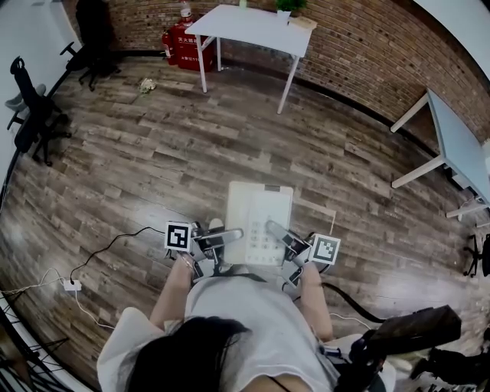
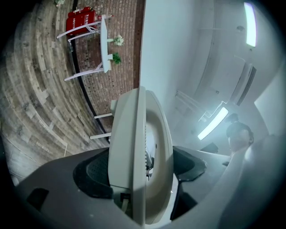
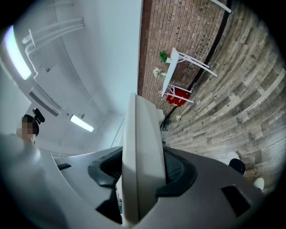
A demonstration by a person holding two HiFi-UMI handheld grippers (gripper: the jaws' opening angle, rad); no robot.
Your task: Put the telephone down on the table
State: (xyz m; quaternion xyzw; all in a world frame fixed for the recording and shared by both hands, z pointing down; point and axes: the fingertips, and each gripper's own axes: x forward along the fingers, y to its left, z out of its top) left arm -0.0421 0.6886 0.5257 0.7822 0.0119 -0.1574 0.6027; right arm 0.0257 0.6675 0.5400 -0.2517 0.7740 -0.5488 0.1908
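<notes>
You hold the phone [image 1: 260,218] out in front of you with both grippers, flat and keypad up, over the wood floor [image 1: 153,153]. Your left gripper [image 1: 220,240] clamps the phone's left edge, near the end closest to you. In the left gripper view the cream body stands edge-on between the dark pads [image 2: 94,172]. Both pads press on it, so the jaws are open only as wide as the body is thick. Your right gripper [image 1: 279,233] grips the right edge the same way, and in the right gripper view the phone fills the gap between its pads [image 3: 175,170], both in contact. The phone rests on nothing; only the two grippers carry it. The white table [image 1: 253,27] stands well apart from it, ahead of you by the brick wall [image 1: 367,46]. It has a small plant [image 1: 289,6] on top and a red box [image 1: 182,46] on the floor beside its left legs. A second table [image 1: 459,145] is off to your right and a black chair [image 1: 31,107] to your left. A cable [image 1: 107,249] with a power strip [image 1: 73,285] lies on the floor near your left side.
</notes>
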